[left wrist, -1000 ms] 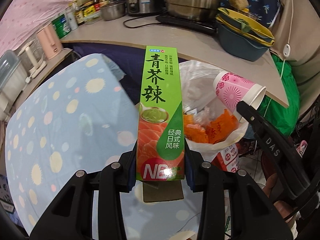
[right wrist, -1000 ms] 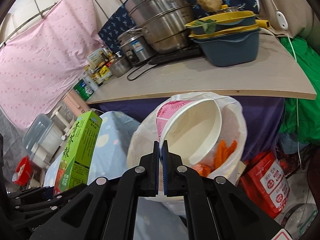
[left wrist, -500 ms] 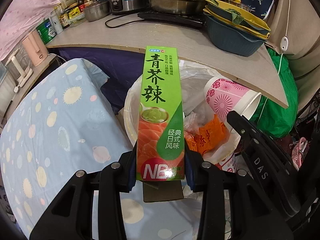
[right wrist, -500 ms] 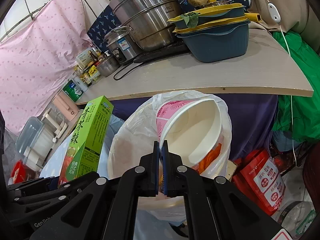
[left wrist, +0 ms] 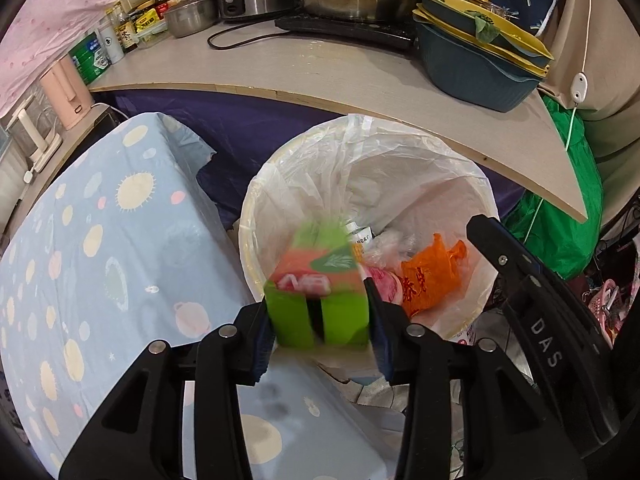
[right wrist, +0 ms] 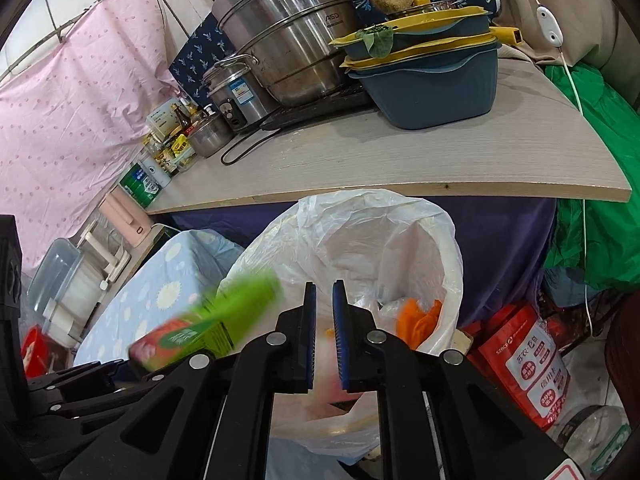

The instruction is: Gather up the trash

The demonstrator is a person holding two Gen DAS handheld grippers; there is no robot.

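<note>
Left gripper [left wrist: 320,320] opening, blurred green box [left wrist: 318,292] tipping between its jaws over lined bin [left wrist: 400,168], right gripper [right wrist: 324,328] opening, nothing held

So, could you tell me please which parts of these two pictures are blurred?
Left wrist view: only the green box is motion-smeared; bin and counter are sharp. Right wrist view: the same box is streaked, the rest crisp.
</note>
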